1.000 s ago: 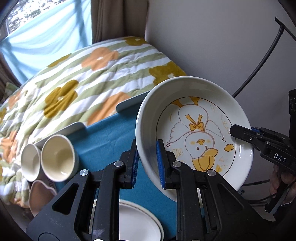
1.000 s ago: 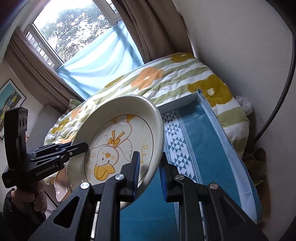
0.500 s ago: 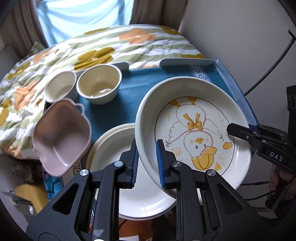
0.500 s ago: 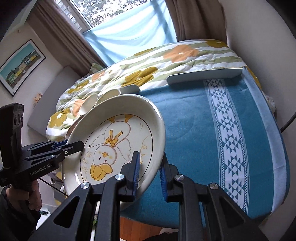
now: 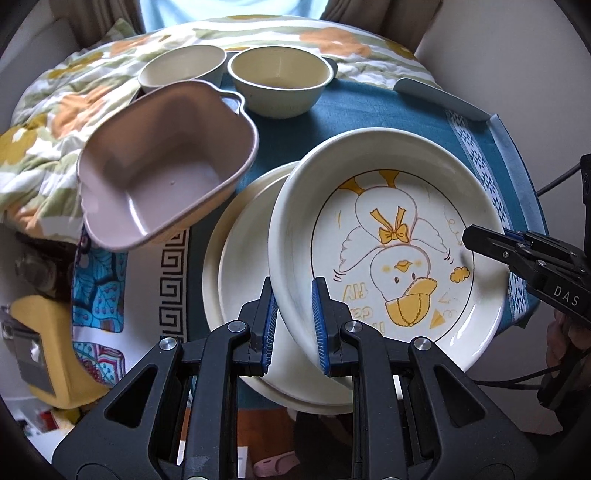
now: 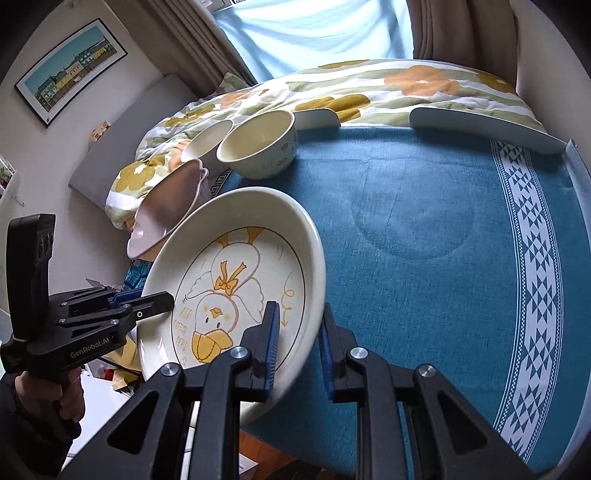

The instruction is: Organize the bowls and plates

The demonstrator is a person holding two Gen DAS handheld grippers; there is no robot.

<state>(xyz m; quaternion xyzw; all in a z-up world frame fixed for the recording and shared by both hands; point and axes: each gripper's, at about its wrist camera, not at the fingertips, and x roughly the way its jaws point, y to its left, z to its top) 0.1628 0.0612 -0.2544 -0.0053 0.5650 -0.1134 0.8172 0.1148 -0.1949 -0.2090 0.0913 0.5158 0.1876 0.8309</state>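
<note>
Left wrist view: our left claw (image 5: 293,325) and right claw (image 6: 297,347) both grip the duck plate (image 5: 391,254) by opposite rims, tilted above the plain plates (image 5: 240,273) on the tabletop (image 6: 424,229); pink bowl (image 5: 166,162) and two cream bowls (image 5: 280,85) crowd beside

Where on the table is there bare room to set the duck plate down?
Bare blue cloth lies between the duck plate and the white patterned band. The left side is crowded: plain plate, pink bowl, two cream bowls.

light: soft daylight from window (image 6: 325,33) | shadows: faint | edges: fisheye-warped, dark vignette | focus: sharp
</note>
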